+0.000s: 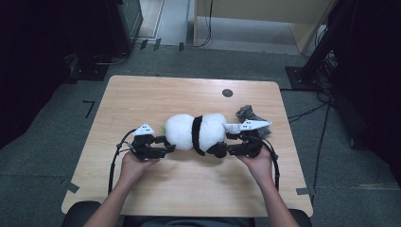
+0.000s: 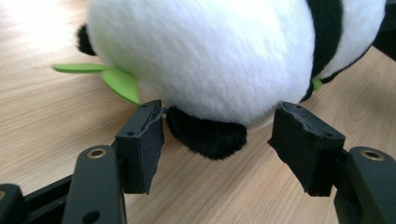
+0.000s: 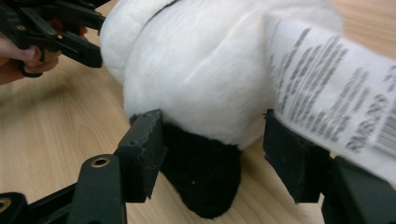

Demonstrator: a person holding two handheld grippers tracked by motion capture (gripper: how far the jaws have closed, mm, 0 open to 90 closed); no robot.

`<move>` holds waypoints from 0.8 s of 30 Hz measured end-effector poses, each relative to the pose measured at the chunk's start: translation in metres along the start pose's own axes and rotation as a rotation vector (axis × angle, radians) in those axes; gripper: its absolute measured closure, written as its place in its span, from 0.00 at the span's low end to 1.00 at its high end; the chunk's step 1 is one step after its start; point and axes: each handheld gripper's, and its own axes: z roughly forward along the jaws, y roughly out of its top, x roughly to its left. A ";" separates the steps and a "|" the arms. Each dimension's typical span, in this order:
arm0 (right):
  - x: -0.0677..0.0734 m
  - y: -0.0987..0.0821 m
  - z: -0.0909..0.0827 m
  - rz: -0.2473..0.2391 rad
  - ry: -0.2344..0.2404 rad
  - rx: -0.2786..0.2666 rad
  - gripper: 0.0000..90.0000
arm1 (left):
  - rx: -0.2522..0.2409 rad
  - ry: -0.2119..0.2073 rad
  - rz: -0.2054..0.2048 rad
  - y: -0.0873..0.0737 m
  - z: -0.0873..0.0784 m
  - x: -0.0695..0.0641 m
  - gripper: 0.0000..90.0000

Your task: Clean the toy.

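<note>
Two grippers set at opposite ends of plush panda [image 1: 196, 132], lying on its side at mid-table [image 1: 142, 94], long axis running left to right across the high view. Left gripper [image 1: 168, 144] at the head end, right gripper [image 1: 226, 144] at the rump end, both level with the tabletop and pointed inward toward each other. Left gripper view: jaws spread, pads [image 2: 140, 144] either side of a black ear or paw [image 2: 208, 135], white fur bulging between them, near pad touching or all but touching the fur, far pad clear of it; no squeeze visible. Green leaf piece [image 2: 119, 81] poking out just beside the near pad. Right gripper view: jaws likewise spread, black foot [image 3: 201, 177] sitting between the pads [image 3: 142, 154], left pad against the plush, right pad partly hidden behind the white sewn-in label [image 3: 327, 93], contact there not readable. Neither end clearly pinched yet. Judgement: toy equally near to both hands, each limb already inside its gap, so the coming move turns on closing straight across the limb, at right angles to the body axis, then lifting both ends together. Grey crumpled item [image 1: 248, 112] near the right hand, apart from the toy.
</note>
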 end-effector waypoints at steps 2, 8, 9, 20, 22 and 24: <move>-0.001 0.000 -0.004 0.006 -0.007 -0.013 0.43 | -0.019 -0.004 -0.005 0.002 -0.005 0.002 0.38; -0.007 0.002 -0.013 0.011 -0.032 -0.050 0.43 | -0.011 -0.006 0.012 0.008 -0.004 0.001 0.37; -0.008 0.003 -0.015 0.011 -0.039 -0.055 0.43 | -0.013 -0.007 0.013 0.010 -0.003 0.000 0.36; -0.023 0.003 -0.034 0.028 -0.116 -0.096 0.41 | 0.015 -0.001 0.038 0.022 0.003 -0.001 0.29; -0.027 0.004 -0.037 0.024 -0.131 -0.102 0.41 | 0.017 0.000 0.038 0.023 0.005 0.001 0.28; -0.031 0.004 -0.039 0.020 -0.153 -0.101 0.41 | 0.020 -0.002 0.035 0.023 0.006 0.003 0.27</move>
